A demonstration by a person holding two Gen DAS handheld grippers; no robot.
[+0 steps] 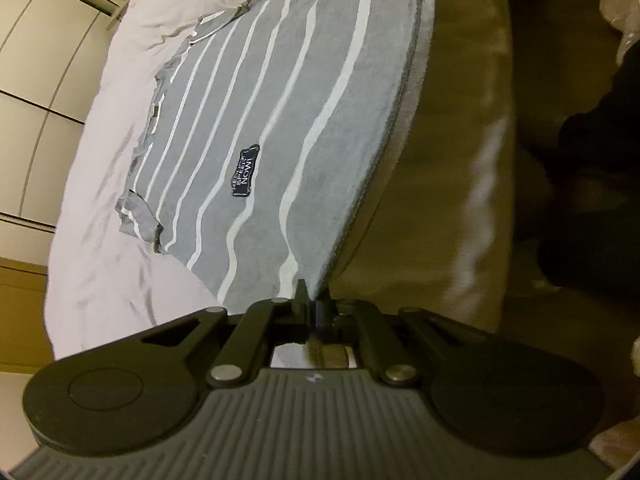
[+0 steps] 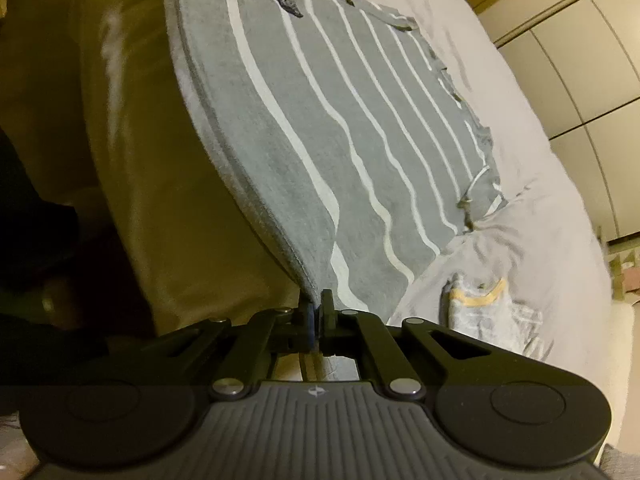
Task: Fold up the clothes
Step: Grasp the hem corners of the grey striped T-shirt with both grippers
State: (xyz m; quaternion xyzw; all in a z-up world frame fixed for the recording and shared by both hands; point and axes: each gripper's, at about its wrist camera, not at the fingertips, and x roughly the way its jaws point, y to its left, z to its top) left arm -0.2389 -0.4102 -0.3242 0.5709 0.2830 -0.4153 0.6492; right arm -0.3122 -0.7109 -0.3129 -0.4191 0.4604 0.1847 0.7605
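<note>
A grey shirt with white stripes (image 1: 280, 120) lies spread on a pale bed sheet (image 1: 100, 200), a dark label (image 1: 245, 170) on its front. Its hem runs along the bed's edge and is lifted taut. My left gripper (image 1: 310, 300) is shut on one hem corner. In the right wrist view the same striped shirt (image 2: 360, 120) stretches away from me, and my right gripper (image 2: 316, 308) is shut on the other hem corner. The sleeves and collar lie at the far side on the sheet.
A folded pale garment with a yellow band (image 2: 488, 312) rests on the bed sheet (image 2: 560, 220) beside the right gripper. The bed's tan side (image 1: 452, 160) drops away under the hem. Cupboard doors (image 2: 580, 60) stand beyond the bed.
</note>
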